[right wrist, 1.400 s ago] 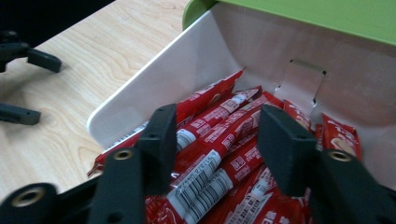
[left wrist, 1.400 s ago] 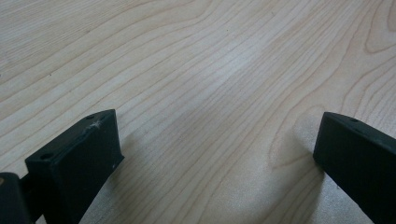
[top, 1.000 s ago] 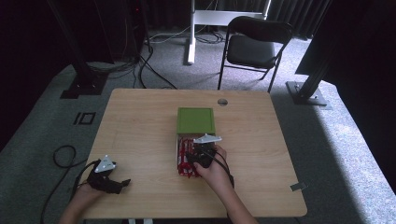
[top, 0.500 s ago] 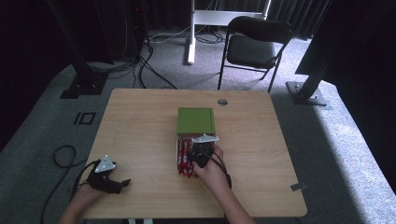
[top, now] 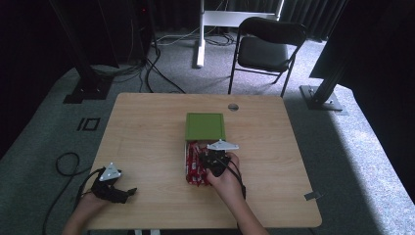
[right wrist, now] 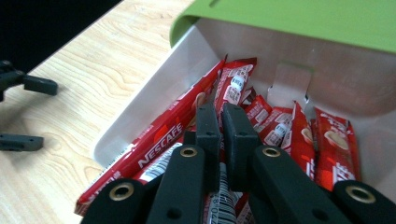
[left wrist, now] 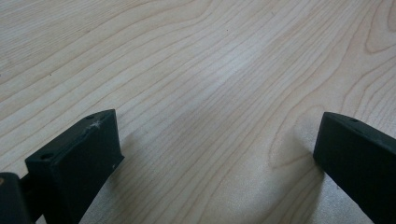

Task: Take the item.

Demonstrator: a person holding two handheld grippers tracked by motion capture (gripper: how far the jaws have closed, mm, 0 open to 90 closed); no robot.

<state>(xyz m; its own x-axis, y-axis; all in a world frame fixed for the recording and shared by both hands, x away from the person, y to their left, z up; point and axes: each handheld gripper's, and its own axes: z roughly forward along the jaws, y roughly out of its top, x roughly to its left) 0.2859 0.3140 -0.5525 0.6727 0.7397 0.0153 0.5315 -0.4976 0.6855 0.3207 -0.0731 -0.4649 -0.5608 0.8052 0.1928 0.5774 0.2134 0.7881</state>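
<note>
Right gripper (right wrist: 221,122) fingers just closed, apparently pinching red coffee sachet (right wrist: 232,86) inside white box (right wrist: 140,109) for lifting out; left gripper (left wrist: 215,149) fingers open, parked on light wooden tabletop (left wrist: 210,60).

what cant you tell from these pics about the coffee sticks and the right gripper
- Right gripper view: whether the right gripper pinches a coffee stick; its own jaws hide the tips.
- High view: the number of sticks in the box; too small, hand covers them.
- High view: what lies under the green lid.
</note>
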